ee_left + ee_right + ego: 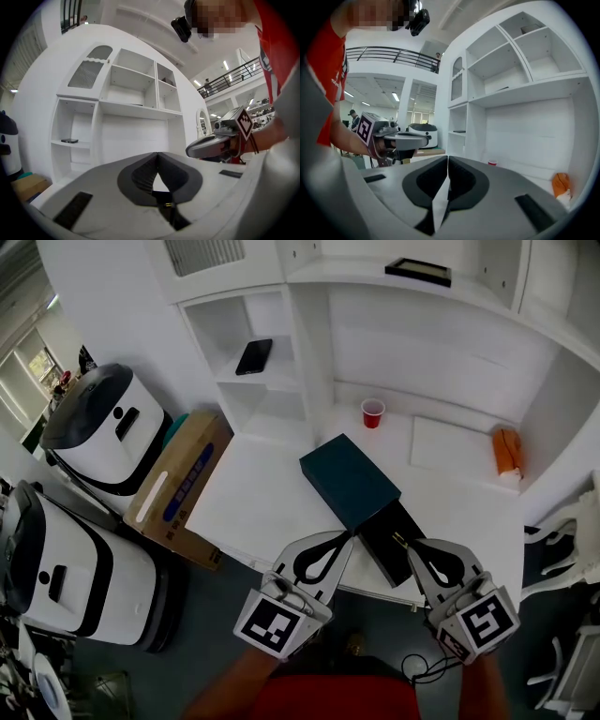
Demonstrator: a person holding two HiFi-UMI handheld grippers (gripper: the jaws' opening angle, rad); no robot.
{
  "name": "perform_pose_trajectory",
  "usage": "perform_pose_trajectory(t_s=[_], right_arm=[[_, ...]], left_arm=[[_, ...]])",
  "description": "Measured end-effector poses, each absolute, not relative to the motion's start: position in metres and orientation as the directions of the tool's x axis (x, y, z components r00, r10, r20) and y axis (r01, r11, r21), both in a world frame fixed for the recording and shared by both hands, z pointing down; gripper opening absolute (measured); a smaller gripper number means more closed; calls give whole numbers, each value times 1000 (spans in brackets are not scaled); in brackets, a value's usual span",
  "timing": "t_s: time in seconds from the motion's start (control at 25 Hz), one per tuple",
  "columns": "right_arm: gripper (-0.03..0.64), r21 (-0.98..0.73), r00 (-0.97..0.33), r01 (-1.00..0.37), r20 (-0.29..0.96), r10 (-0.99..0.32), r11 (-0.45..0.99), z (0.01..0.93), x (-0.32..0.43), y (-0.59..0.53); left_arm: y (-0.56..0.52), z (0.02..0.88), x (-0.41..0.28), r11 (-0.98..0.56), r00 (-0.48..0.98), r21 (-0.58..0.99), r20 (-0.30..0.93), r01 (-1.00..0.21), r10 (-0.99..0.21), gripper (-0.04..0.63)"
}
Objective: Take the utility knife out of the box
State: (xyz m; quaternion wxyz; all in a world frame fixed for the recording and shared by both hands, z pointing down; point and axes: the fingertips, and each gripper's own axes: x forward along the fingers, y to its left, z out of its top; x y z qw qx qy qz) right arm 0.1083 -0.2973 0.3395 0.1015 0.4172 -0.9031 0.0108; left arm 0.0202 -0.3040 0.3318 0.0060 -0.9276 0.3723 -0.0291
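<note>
A dark teal box (pixel 349 479) lies on the white desk (pixel 253 493), its black inner tray (pixel 386 542) slid out toward the desk's near edge. I cannot make out the utility knife in the dark tray. My left gripper (pixel 349 534) points at the tray's left side from just off the desk edge, and in the left gripper view its jaws (pixel 157 154) meet at the tips, holding nothing. My right gripper (pixel 405 542) hovers at the tray's near right. In the right gripper view its jaws (pixel 447 158) stand a thin slit apart with nothing between them.
A red cup (pixel 373 412), a white board (pixel 457 448) and an orange object (pixel 507 450) sit at the back of the desk. A phone (pixel 254 356) lies on a shelf. A cardboard box (pixel 178 486) and white machines (pixel 103 427) stand at the left.
</note>
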Motion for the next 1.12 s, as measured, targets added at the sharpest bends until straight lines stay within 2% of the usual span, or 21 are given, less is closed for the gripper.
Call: perform_pose_trajectory(t_s=[0.2,0.28,0.64,0.88,1.12], right_arm=[[33,84,-614,-722,379,-692,686,386,110,-330],[55,74,-600,-705,467,-650,705,410,111,-342],[132,-20,-462,-663,797,-389,748,523,118,-374],[146,-12,-302,-668,918,-256,744,569,127,-378],[146,-19,-179,-694,973,-146,720,601,139,-376]], left_arm=[[-319,339,24,-741,739,-32,59,-671,-671,6],[-324,341,22,-744,741,-28,64,-668,-668,6],[-338,349,-2,-734,732,-11,75,-679,-677,6],[-344,352,-12,-730,728,3,78,-684,-681,6],[-351,356,-18,-734,733,15,88,-679,-675,5]])
